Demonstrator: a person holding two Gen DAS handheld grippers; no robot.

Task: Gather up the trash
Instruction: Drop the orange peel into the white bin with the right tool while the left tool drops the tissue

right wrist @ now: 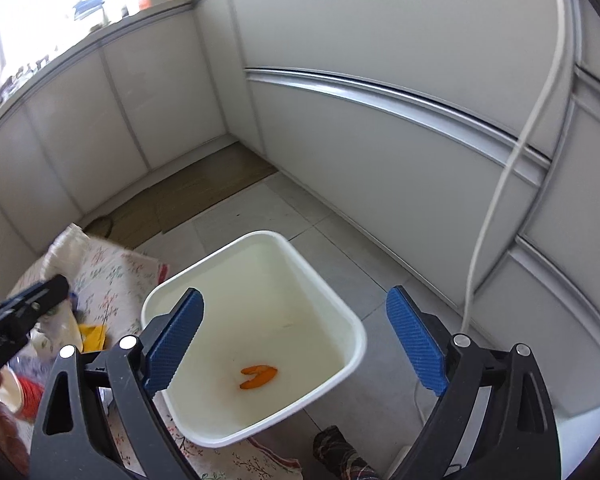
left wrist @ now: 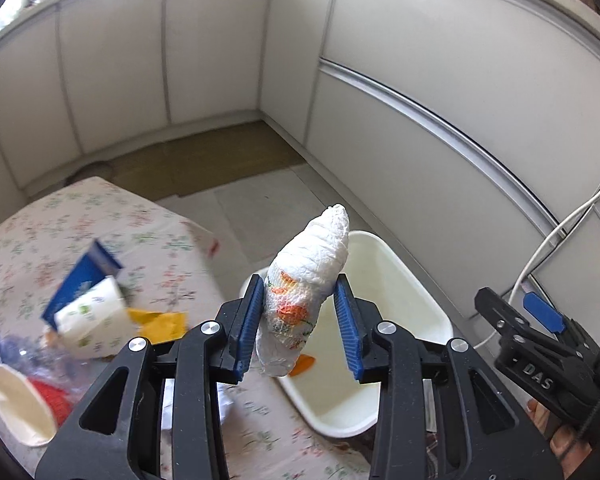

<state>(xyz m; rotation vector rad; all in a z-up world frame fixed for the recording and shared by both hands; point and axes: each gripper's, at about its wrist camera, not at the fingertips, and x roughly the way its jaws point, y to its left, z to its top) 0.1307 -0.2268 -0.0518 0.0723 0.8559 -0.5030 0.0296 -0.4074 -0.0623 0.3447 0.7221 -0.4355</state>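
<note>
- Above the near rim of the white rectangular plastic bin (left wrist: 400,272), the left gripper (left wrist: 300,320) holds a crumpled white paper napkin with orange print (left wrist: 304,280); its blue pads bracket the wad's middle, seemingly touching it.
- The wad looks light, soft and squashable, so a mid-body pinch suits it.
- Over the bin, the right gripper (right wrist: 296,344) is spread wide, holding nothing.
- An orange peel scrap (right wrist: 259,376) lies on the bin's floor.
</note>
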